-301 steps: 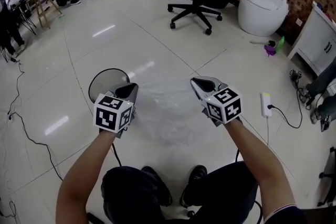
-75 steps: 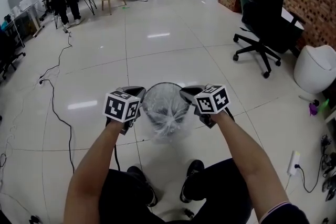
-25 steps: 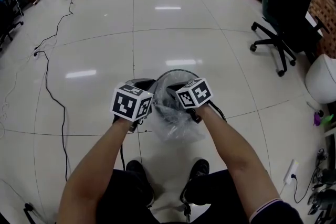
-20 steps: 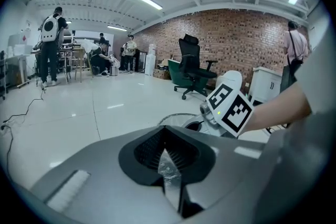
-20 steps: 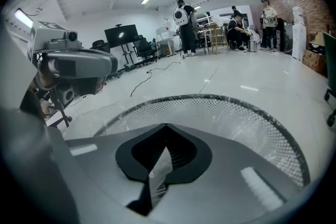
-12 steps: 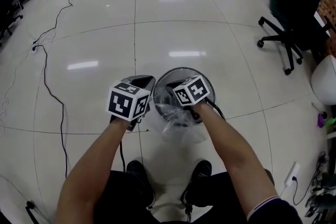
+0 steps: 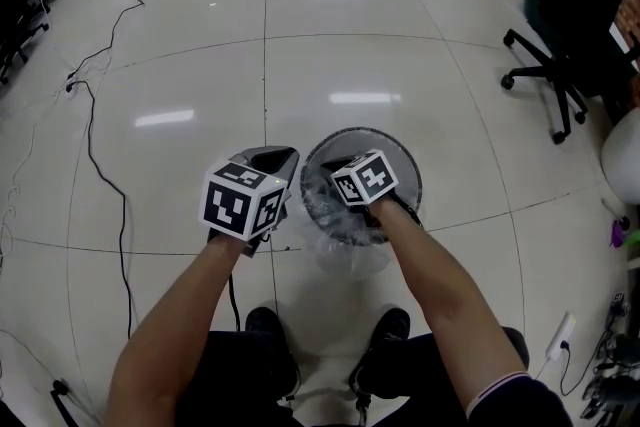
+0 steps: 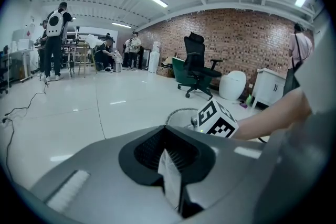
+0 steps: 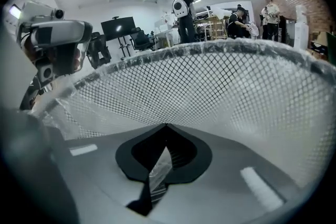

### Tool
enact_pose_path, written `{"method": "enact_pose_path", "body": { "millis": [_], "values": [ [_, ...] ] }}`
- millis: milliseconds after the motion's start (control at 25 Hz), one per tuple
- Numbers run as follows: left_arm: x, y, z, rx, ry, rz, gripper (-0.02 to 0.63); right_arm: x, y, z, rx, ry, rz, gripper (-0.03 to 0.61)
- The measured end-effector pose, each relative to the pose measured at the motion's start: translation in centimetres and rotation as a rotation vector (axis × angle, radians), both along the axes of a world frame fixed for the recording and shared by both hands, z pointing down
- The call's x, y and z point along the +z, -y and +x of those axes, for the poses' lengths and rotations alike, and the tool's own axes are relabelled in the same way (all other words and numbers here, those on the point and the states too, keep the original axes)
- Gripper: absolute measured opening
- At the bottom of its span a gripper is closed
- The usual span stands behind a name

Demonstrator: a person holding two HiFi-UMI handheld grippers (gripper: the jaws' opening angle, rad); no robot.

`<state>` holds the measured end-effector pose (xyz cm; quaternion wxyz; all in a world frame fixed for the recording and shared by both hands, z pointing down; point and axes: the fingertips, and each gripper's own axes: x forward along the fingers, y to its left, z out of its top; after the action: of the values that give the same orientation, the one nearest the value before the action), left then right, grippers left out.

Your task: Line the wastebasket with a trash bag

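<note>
Holding the trash bag with both tools, we stand over the wastebasket on the shiny white floor. The wastebasket is round and made of black wire net. It sits right in front of our shoes.

Our left gripper is just outside the rim, on the left side of the basket. Its two jaws are squeezed together, and in the left gripper view a thin bit of the clear bag is pinched between them. From there we also see the rim of the basket and the checkered cube of the other tool.

Our right gripper is down inside the basket, pointing at the bottom. Its jaws are squeezed together too, and a strip of crinkly clear plastic is caught in them. In the right gripper view the wire net curves all around us, with the thin bag lying against it.

Most of the bag is inside the basket. Some of it spills over the near edge and hangs down the outside.

A black cable runs across the floor on the left. A black office chair stands far off on the right.
</note>
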<state>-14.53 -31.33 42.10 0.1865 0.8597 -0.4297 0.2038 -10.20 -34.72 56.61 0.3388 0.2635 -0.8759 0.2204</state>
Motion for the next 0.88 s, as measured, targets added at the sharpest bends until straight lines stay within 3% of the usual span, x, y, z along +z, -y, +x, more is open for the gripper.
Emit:
{"method": "enact_pose_path", "body": {
  "millis": [880],
  "values": [
    [0.6,0.6,-0.6,-0.001,-0.019,-0.01,0.011,5.2,0.0,0.3,-0.03,-0.091,-0.068,0.002]
  ]
}}
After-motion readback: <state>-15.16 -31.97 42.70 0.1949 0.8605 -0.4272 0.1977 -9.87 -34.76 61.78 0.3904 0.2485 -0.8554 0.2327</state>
